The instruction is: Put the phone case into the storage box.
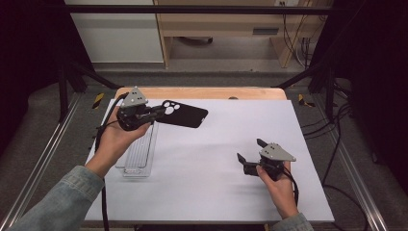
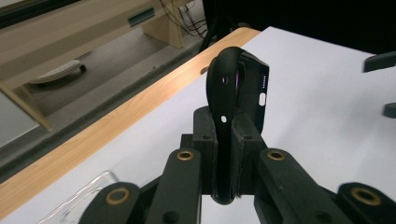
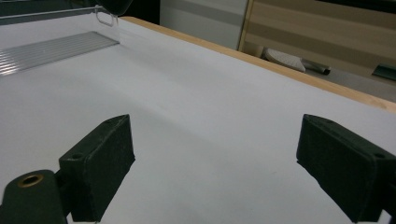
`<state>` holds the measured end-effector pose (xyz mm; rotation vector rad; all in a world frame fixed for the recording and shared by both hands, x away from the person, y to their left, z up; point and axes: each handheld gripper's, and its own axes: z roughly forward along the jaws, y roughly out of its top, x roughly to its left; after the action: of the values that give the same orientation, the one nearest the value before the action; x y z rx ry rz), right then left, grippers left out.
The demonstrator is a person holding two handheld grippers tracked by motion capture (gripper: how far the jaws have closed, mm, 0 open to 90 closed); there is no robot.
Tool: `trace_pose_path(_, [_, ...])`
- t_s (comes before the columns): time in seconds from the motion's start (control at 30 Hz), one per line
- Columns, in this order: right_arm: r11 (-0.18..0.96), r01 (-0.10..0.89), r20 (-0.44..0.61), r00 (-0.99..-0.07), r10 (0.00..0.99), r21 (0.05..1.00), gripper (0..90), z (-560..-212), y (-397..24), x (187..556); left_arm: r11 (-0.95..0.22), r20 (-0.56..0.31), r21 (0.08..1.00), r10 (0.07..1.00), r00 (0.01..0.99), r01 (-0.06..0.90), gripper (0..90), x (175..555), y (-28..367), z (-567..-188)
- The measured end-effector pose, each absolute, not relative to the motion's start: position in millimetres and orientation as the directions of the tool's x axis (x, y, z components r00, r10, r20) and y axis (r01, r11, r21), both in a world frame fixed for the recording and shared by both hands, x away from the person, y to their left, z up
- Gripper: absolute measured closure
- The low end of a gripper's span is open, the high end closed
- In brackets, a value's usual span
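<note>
Left gripper (image 1: 153,113) clamped on one end of a black soft phone case with camera cutouts (image 1: 185,114), case held off the white table sheet (image 1: 216,159), sticking out toward table centre; in the left gripper view the jaws pinch the case's edge (image 2: 224,107). Clear ribbed plastic tray (image 1: 139,154) lies flat just below that hand. Right gripper (image 1: 251,150) jaws wide apart, nothing between them, low over the sheet at the right.

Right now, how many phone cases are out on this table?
2. A black phone case is held up in the left gripper; a clear ribbed plastic case lies flat on the white table beneath that hand.
</note>
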<state>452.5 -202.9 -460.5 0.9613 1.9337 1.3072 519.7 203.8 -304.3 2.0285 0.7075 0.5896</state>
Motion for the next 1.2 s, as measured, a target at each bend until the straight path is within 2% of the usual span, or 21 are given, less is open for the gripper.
trace_pose_path(0.17, [0.254, 0.187, -0.112, -0.553, 0.826, 0.949, 9.4, -460.2, -208.2, 442.0, -0.488, 0.197, 0.835, 0.696, 0.69, 0.253, 82.7, 522.3, 214.7, -294.8])
trace_pose_path(0.33, [0.26, 0.163, -0.132, -0.545, 0.828, 0.952, 7.2, -462.2, -215.1, 433.1, -0.481, 0.221, 0.838, 0.732, 0.644, 0.259, 82.7, 518.5, 230.4, -272.7])
trace_pose_path(0.5, [0.239, 0.161, -0.118, -0.539, 0.834, 0.958, 7.2, -460.9, -220.0, 435.3, -0.505, 0.26, 0.829, 0.727, 0.636, 0.239, 82.7, 515.8, 241.0, -253.1])
trace_pose_path(0.97, [0.233, 0.132, -0.125, -0.548, 0.827, 0.964, 6.7, -455.9, -221.3, 421.4, -0.636, 0.379, 0.728, 0.683, 0.625, 0.254, 82.6, 527.8, 254.4, -248.9])
trace_pose_path(1.2, [0.232, 0.086, -0.154, -0.524, 0.838, 0.969, 5.5, -461.0, -228.1, 412.1, -0.656, 0.397, 0.704, 0.681, 0.615, 0.271, 82.6, 531.3, 260.1, -249.4])
